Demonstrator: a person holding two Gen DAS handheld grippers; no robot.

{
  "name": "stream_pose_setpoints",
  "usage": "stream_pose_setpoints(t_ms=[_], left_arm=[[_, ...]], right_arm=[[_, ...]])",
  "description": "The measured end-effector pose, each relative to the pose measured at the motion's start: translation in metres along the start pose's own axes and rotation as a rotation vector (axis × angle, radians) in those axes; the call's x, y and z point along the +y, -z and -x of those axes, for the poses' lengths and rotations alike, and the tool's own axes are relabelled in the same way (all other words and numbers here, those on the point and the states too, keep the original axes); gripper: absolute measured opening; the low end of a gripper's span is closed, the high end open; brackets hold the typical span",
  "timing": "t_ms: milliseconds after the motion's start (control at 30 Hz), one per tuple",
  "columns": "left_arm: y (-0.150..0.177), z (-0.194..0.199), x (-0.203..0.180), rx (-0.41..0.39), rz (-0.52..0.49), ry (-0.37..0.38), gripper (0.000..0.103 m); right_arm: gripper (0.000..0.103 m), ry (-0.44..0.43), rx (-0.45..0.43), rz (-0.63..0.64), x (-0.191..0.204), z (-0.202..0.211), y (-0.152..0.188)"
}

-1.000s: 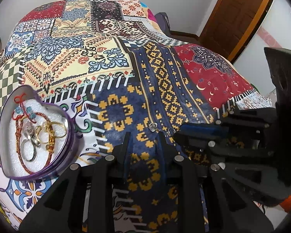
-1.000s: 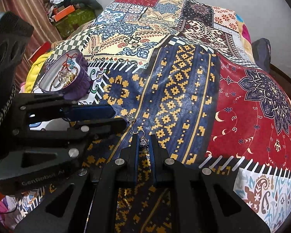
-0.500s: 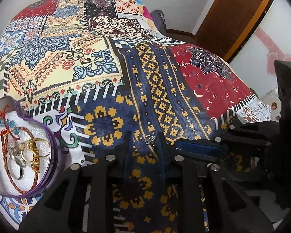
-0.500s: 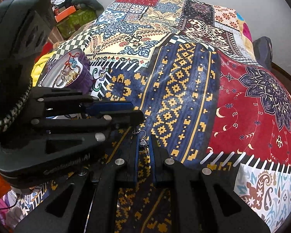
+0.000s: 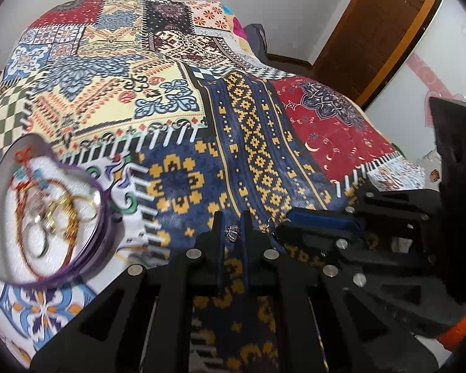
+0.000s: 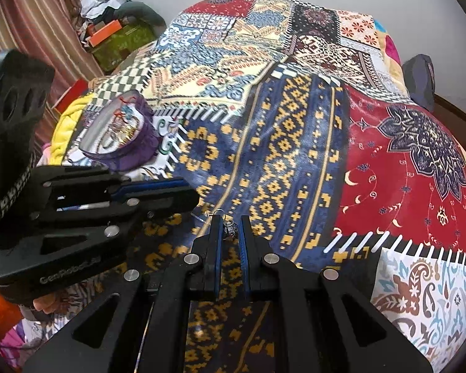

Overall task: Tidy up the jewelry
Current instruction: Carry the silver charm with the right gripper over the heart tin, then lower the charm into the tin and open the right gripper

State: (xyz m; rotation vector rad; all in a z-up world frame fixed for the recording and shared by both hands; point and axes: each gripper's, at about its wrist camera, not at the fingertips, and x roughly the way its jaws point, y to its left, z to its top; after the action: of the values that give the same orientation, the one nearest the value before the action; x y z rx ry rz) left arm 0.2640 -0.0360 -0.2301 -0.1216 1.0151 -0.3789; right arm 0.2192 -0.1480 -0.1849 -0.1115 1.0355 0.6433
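Silver filigree earring (image 5: 232, 233) between the closing left tool (image 5: 232, 217); its twin (image 6: 231, 229) clenched in the right tool (image 6: 229, 222).

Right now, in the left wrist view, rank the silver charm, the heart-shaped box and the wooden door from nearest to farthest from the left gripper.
1. Silver charm: between the closing left gripper fingers.
2. Heart-shaped box: left, on the bedspread.
3. Wooden door: far upper right.

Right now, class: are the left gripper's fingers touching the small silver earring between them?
Touching. The left wrist view shows the silver earring pinched between the left gripper's closing fingers, no gap visible either side.
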Motion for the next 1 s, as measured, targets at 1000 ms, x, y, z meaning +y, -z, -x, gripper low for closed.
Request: stream_pose_setpoints(t_ms=[1000], left_arm=[[0.036, 0.132, 0.066, -0.262, 0.126, -0.150, 0.008]], right_arm=[[0.009, -0.154, -0.135, 0.042, 0.102, 0.001, -0.059]])
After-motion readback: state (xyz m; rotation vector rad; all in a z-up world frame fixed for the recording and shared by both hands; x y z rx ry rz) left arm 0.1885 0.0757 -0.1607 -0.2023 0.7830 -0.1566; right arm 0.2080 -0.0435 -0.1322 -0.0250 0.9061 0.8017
